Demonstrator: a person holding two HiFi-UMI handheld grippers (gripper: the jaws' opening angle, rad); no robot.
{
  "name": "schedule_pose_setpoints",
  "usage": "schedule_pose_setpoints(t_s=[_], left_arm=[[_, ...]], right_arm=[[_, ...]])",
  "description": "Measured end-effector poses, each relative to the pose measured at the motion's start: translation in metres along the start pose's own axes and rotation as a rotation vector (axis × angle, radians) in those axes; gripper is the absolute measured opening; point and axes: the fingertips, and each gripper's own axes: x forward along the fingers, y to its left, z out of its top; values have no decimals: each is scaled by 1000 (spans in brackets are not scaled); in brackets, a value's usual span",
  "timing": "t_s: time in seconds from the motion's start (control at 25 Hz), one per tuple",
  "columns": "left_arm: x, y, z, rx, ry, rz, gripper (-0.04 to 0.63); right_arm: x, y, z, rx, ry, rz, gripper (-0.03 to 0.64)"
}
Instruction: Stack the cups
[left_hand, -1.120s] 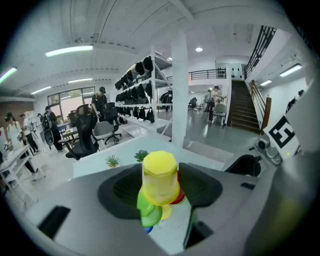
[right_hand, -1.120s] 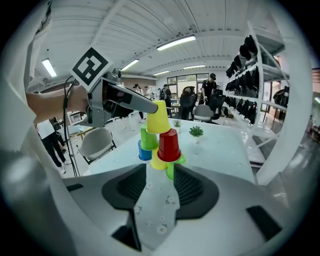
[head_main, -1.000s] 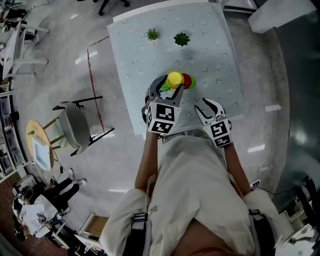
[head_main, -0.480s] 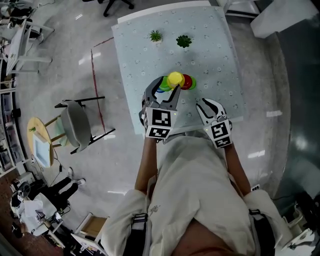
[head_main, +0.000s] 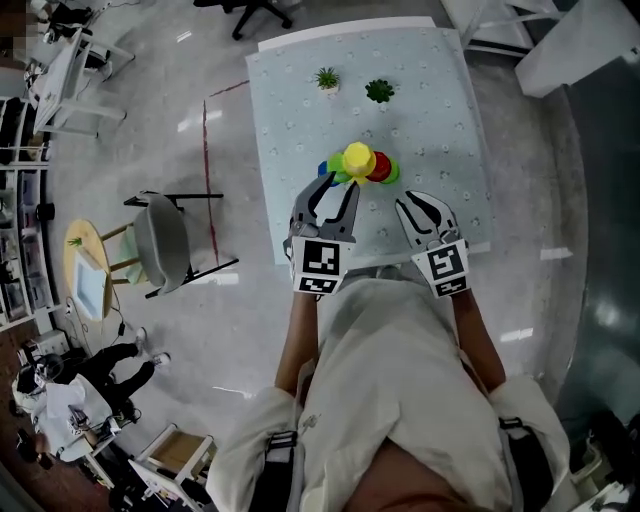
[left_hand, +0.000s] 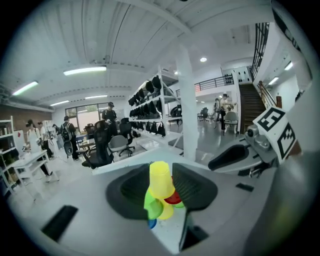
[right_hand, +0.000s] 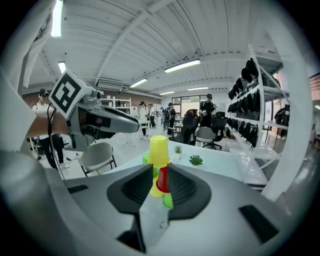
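**A:** Where do the cups stand now?

**B:** The cups (head_main: 360, 165) stand in one tight group near the middle of the table (head_main: 440, 130). A yellow cup (head_main: 358, 159) sits upside down on top. Under it I see green, red, another yellow and a bit of blue.

**A:** Does the left gripper hold one of them?

**B:** No. The left gripper (head_main: 335, 188) is at the near left side of the group, with its tips just near of the cups. Its jaws are closing, but they stand apart and nothing is between them. In the left gripper view the cups show beyond the gap.

**A:** And the right one?

**B:** The right gripper (head_main: 418, 208) is near and to the right of the cups, apart from them. Its jaws are clenched together on nothing.

**A:** What else is on the table?

**B:** Two small green plants (head_main: 326, 78) at the far side. A grey chair (head_main: 160, 240) stands on the floor to the left.
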Motion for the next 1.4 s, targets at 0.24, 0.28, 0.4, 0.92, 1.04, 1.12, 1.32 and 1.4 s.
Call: schedule_pose_setpoints(t_s=[0.24, 0.28, 0.4, 0.92, 1.04, 1.12, 1.32, 1.4], left_arm=[[-19, -20, -9, -9, -1, 28, 117], [-22, -24, -10, -12, 2, 32, 114], [-30, -35, -16, -22, 15, 44, 110], [-64, -83, -36, -28, 73, 70, 100], [-67, -87, -35, -19, 75, 71, 100], [-68, -88, -33, -15, 72, 72, 100], [-65, -83, -28, -11, 50, 68, 99], [-63, -78, -27, -13, 41, 64, 98]], right_arm=[[-14, 5, 19, -19, -75, 24, 81], [-18, 6, 21, -20, -85, 28, 81], [-27, 8, 27, -21, -110, 36, 81], [-64, 24, 17, -45, -109, 79, 75], [-68, 25, 18, -41, -121, 85, 74], [-68, 26, 20, -42, -127, 87, 74], [-65, 25, 29, -47, -141, 77, 69], [-63, 24, 32, -48, -141, 66, 69]])
